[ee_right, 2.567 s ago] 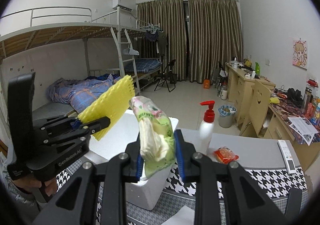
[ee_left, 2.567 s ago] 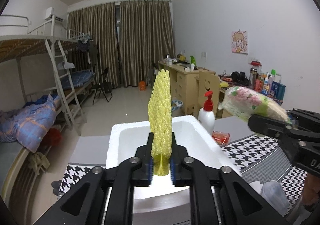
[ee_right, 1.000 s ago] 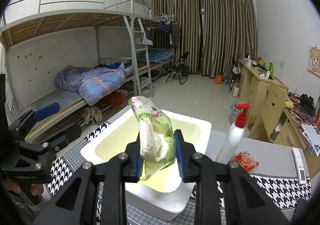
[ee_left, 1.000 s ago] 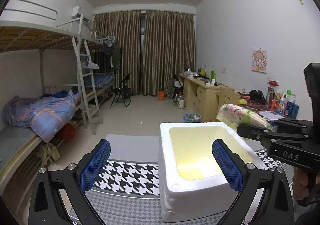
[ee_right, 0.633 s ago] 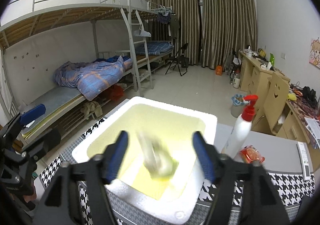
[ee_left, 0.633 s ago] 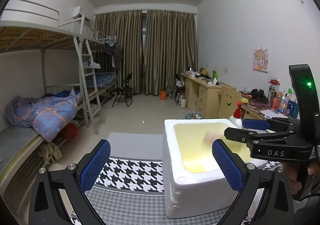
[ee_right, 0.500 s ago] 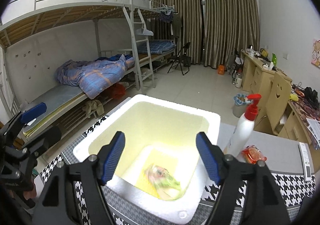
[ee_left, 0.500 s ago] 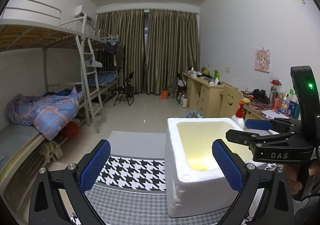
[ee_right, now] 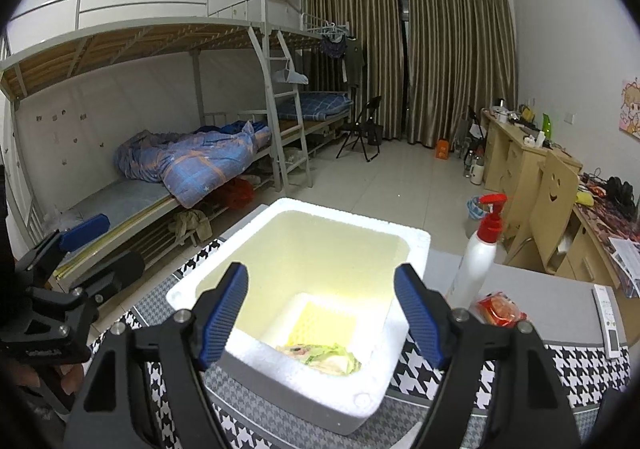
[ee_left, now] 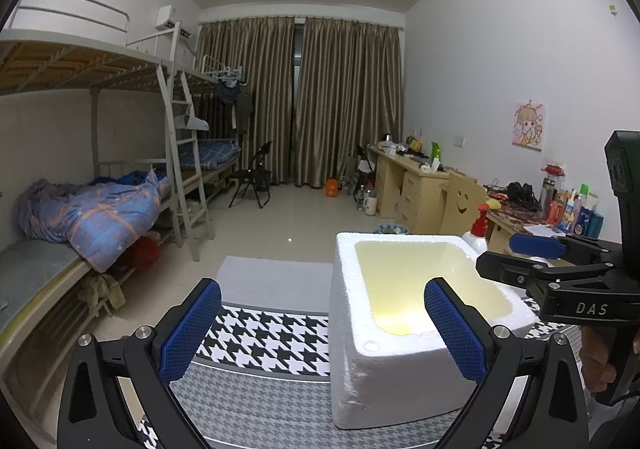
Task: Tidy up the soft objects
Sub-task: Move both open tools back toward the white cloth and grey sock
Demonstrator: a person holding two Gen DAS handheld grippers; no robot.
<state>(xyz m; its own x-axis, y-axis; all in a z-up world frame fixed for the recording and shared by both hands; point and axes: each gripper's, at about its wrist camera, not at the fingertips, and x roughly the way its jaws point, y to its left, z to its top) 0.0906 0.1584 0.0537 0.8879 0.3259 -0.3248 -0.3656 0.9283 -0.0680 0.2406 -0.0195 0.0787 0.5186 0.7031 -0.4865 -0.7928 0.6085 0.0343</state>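
Dormitory surroundings frame it all: bunk beds (ee_right: 168, 153) far behind the foam box (ee_right: 256, 369) on one side, a long wooden desk (ee_left: 416, 181) far behind it on the other, brown curtains at the end wall. That white foam box is the landmark, standing on a table with a houndstooth cloth (ee_left: 260, 337).

Inside the box, on its floor, lies a yellow foam net (ee_right: 316, 321), and on the near part of the floor a floral tissue pack (ee_right: 320, 355) rests beside and partly over it. Both soft things I can see are in, so this round of sorting looks finished.

Beside the box's right wall stands a white pump bottle (ee_right: 478, 261) with a red head, and just next to that a small red packet (ee_right: 498, 309); a remote (ee_right: 608, 317) lies farther out.

Above the box's near rim, the right gripper (ee_right: 322, 315) hangs with its blue pads wide apart and nothing between them. Off the box's left side, the left gripper (ee_left: 324, 333) is equally spread and empty.

My guess is the next move means finding another soft item; the red packet is nearest.

Readable writing: "DAS" on the right gripper's body. Lettering on the left gripper's body is too blurred.
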